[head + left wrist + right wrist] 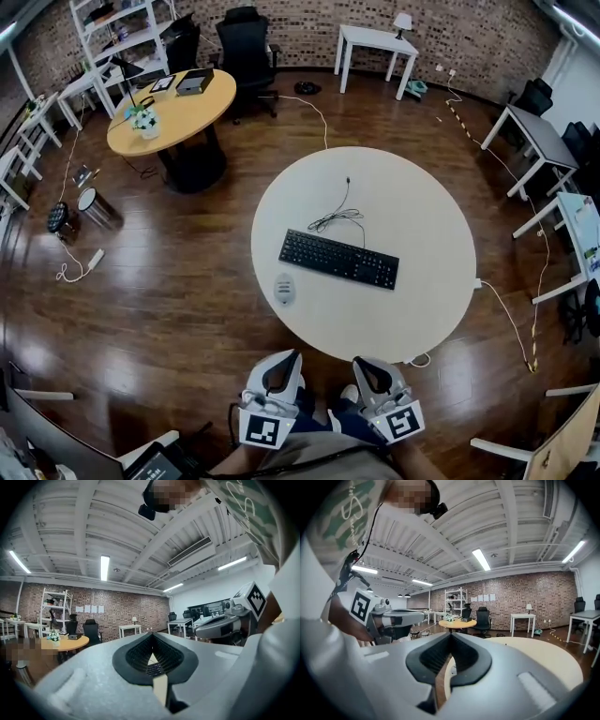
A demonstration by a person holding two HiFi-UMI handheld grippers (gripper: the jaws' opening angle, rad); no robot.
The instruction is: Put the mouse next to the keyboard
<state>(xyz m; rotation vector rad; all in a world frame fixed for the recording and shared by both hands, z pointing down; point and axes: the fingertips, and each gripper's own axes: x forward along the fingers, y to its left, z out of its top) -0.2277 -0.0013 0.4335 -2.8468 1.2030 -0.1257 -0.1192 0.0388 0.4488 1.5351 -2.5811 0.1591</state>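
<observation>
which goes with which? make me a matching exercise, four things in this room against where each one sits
1 keyboard
2 mouse
3 potted plant
4 black office chair

A on the wooden round table
B by the brick wall
C middle of the white round table
D close to the white table's rim

Pairs: 1-C, 2-D, 3-A, 4-B
</observation>
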